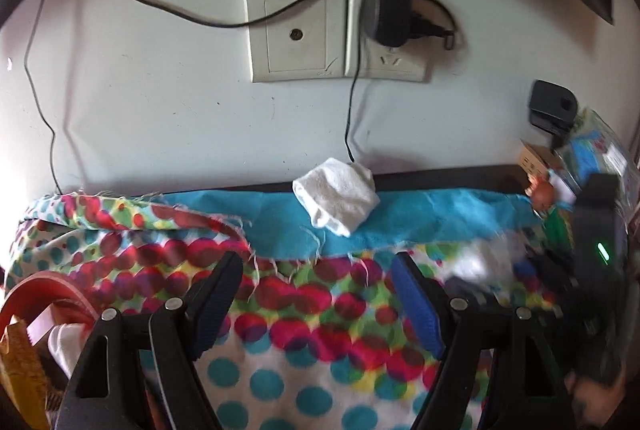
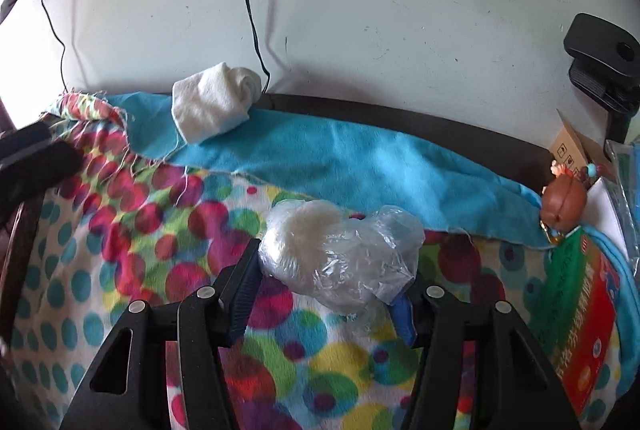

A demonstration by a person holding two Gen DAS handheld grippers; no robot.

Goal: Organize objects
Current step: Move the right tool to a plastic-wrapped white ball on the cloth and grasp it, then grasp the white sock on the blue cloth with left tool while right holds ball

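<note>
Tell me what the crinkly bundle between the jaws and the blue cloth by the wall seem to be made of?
The bundle looks like thin clear plastic film, glossy and wrinkled with bright glints, wrapped around something white and soft-looking; what that is I cannot tell. The blue cloth looks like matte, slightly fuzzy fabric, perhaps fleece or felt, with loose threads at its cut edge.

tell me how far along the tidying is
Nothing clearly put away yet. In hand: the right gripper has its fingers against a plastic-wrapped white bundle. The left gripper is open and empty. Left: the rolled white sock on the blue cloth and the small brown figurine.
</note>
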